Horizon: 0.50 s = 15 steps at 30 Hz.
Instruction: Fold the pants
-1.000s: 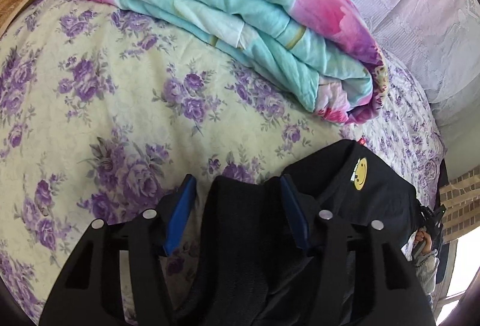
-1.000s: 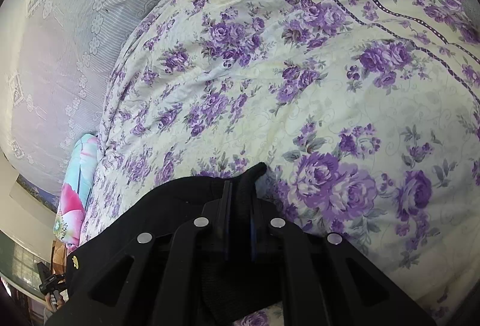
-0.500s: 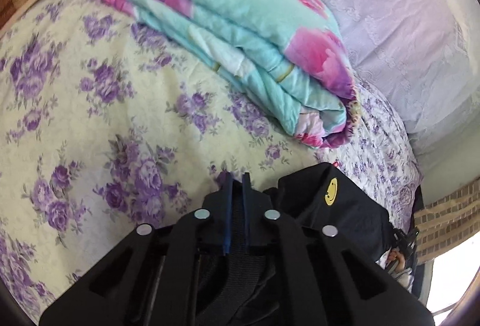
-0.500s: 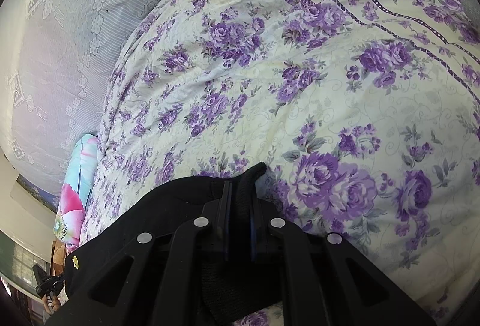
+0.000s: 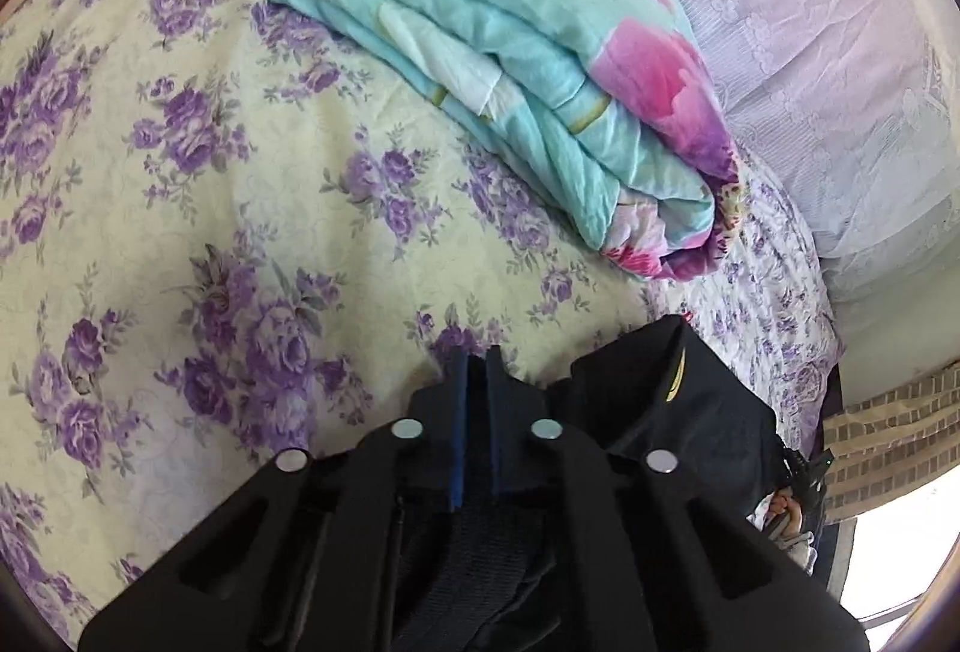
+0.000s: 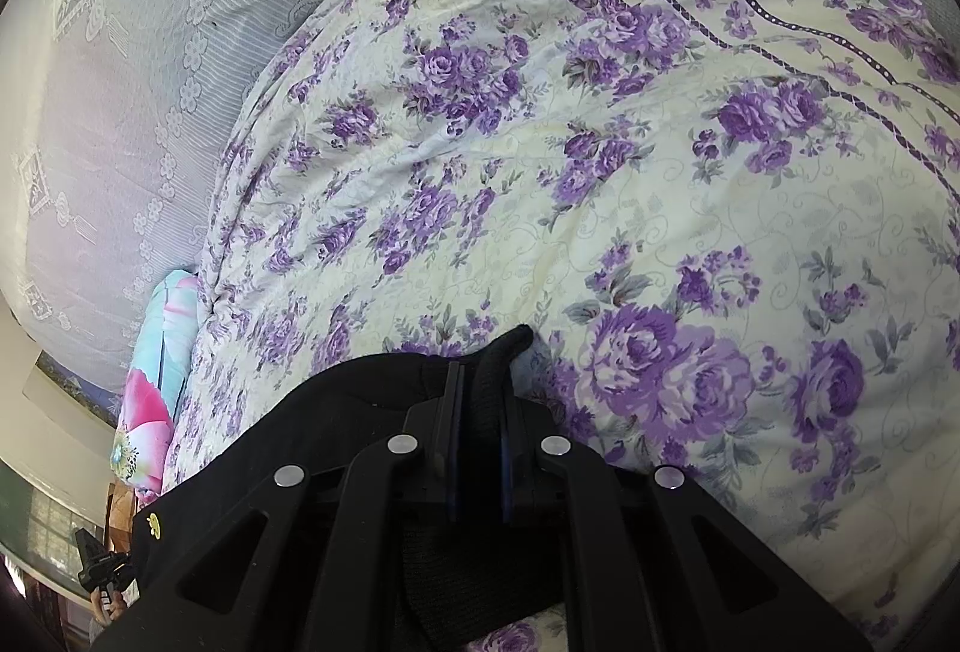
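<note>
The black pants (image 5: 678,412) with a small yellow logo lie on the purple-flowered bedspread (image 5: 180,232). My left gripper (image 5: 474,361) is shut on the pants' ribbed black edge, fabric bunched under the jaws. In the right wrist view my right gripper (image 6: 480,376) is shut on another ribbed edge of the pants (image 6: 348,400), a black tip poking out past the fingers. The pants stretch left from it; the yellow logo (image 6: 153,523) shows at the far end. Most of the pants is hidden under both grippers.
A folded turquoise and pink quilt (image 5: 510,40) lies on the bed ahead of the left gripper, also seen in the right wrist view (image 6: 162,352). A lace-covered pillow (image 5: 810,52) lies to its right. The bed's edge drops at the right (image 5: 840,352).
My left gripper closed from wide open onto the pants' ribbed edge, then moved a little with it. My right gripper stayed shut on its edge and did not move.
</note>
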{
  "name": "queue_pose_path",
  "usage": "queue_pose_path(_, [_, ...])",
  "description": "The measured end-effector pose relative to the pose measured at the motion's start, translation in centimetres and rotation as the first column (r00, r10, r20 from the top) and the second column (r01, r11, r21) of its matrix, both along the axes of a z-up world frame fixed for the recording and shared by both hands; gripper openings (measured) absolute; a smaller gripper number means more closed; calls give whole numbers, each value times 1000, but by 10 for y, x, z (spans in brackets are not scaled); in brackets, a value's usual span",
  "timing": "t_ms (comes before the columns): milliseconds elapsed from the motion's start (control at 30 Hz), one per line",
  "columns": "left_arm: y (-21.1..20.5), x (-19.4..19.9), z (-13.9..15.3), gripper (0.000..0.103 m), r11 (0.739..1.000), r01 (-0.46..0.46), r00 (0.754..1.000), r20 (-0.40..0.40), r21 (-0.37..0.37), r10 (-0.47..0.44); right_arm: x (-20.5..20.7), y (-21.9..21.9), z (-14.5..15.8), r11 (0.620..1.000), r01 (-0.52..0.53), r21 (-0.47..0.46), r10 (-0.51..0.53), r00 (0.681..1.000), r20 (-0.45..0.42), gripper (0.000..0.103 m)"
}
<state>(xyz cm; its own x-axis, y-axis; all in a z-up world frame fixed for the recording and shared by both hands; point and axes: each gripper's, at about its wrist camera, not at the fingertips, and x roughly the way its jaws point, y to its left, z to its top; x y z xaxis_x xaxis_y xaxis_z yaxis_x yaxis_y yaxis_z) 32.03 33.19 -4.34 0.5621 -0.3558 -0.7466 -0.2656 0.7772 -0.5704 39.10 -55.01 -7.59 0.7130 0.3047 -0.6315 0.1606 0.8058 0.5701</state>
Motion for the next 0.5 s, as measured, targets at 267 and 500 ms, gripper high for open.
queue_pose_path(267, [5, -23, 40, 1, 999, -50, 992, 114, -7, 51, -6, 5, 15, 999, 29, -16, -29, 1000, 1, 9])
queue_pose_path(500, [-5, -57, 73, 0, 1000, -20, 980, 197, -20, 24, -53, 12, 72, 1000, 2, -1, -2, 993, 115, 8])
